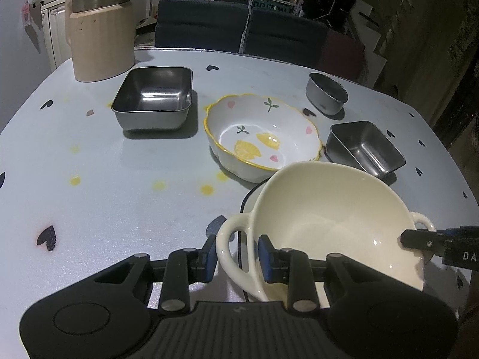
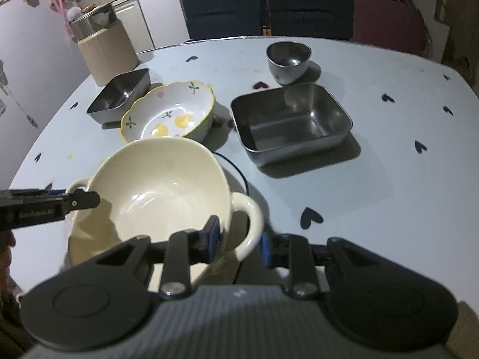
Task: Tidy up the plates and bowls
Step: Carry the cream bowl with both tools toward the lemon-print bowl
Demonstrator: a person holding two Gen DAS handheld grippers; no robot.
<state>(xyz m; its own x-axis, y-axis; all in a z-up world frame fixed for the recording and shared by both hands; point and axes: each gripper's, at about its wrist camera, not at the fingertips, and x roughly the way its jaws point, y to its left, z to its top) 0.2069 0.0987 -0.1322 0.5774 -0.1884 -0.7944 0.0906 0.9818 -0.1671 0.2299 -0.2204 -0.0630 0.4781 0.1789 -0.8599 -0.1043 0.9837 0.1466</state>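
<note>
A cream bowl (image 1: 329,218) (image 2: 161,179) with two loop handles hangs tilted near the table's front edge, over a white plate with a dark rim (image 1: 247,199) (image 2: 239,176). My left gripper (image 1: 238,258) is shut across the bowl's left handle and wall. My right gripper (image 2: 239,240) is shut across the opposite handle and rim. Each gripper's finger (image 1: 419,239) (image 2: 83,202) shows at the far side of the bowl in the other wrist view. A scalloped white bowl with lemons and a yellow rim (image 1: 263,137) (image 2: 170,113) sits just beyond.
A large steel tray (image 1: 152,98) (image 2: 119,95), a smaller steel tray (image 1: 365,149) (image 2: 290,119) and a round steel cup (image 1: 326,92) (image 2: 289,61) stand on the heart-patterned table (image 1: 119,179). A beige canister (image 1: 101,36) is at the far left corner. Dark chairs (image 1: 203,24) line the far edge.
</note>
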